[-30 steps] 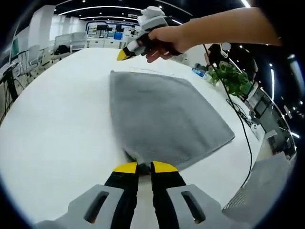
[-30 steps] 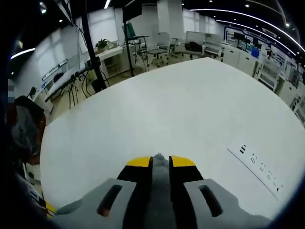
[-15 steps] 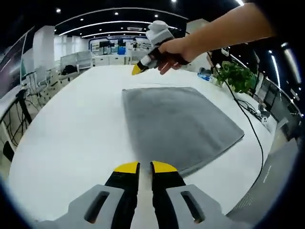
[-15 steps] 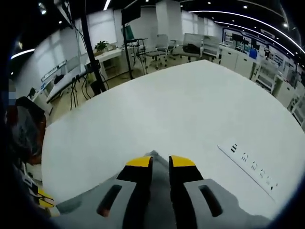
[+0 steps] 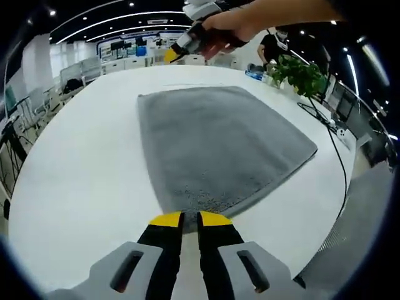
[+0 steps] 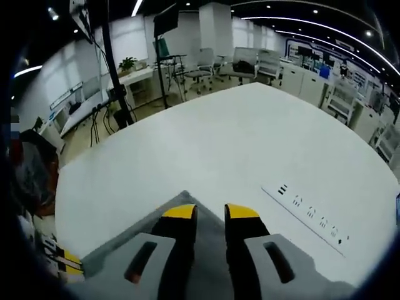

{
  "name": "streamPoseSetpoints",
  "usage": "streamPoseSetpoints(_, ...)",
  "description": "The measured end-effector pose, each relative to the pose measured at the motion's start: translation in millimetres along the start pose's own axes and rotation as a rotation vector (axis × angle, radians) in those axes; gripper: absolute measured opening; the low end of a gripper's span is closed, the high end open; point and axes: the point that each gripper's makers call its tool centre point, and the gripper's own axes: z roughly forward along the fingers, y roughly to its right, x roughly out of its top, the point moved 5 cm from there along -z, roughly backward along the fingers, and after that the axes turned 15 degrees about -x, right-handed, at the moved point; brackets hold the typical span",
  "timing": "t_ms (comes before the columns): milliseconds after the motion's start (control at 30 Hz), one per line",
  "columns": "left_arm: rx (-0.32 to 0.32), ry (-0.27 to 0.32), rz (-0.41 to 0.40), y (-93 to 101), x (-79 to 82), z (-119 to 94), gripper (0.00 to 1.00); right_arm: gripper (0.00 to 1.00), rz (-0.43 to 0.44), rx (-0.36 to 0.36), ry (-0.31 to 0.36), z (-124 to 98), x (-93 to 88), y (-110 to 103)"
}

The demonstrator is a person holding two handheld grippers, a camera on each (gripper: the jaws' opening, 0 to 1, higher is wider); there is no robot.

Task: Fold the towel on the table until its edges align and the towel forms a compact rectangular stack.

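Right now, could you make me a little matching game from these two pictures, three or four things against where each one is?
Things:
1. grey terry towel
2. green leafy potted plant
3. row of small dark sockets
4. yellow-tipped right gripper

Places:
A. set into the white table, right gripper view
B. hovering beyond the towel's far corner
C. lying flat just ahead of the left gripper
D. at the table's far right edge, left gripper view

Pairs: 1-C, 2-D, 3-A, 4-B
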Motion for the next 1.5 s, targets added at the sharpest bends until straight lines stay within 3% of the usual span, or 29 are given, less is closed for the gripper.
streamPoseSetpoints(300, 0.012, -0.013, 0.023, 5.4, 11.4, -4.6, 0.10, 0.25, 0.010, -0.010, 0.014, -19.1, -4.3, 18.5)
streamPoseSetpoints(533, -0.005, 0.016, 0.056, 26.8, 33.2, -2.3, 0.12, 0.28, 0.014, -0.033, 0.021, -37.8, -8.7, 39.5)
streamPoseSetpoints(800, -0.006, 0.032, 0.063, 47.9, 44.0, 2.8, 0.13, 0.29, 0.024, -0.060, 0.038, -67.2, -16.3, 69.7)
streamPoseSetpoints(1200, -0.011, 0.063, 0.103, 85.4, 65.9, 5.3, 0.23, 0.35, 0.060, -0.095, 0.037, -106.9, -46.8, 109.3)
streamPoseSetpoints(1333, 0.008, 0.063, 0.152, 99.6, 72.6, 9.4, 0.34, 0.40, 0.066, -0.101, 0.047, -118.6, -51.2, 118.5)
streamPoseSetpoints(1500, 0.023, 0.068, 0.173, 115.3, 80.1, 7.9, 0.39, 0.41, 0.068, -0.105, 0.057, -132.6, -56.1, 128.5)
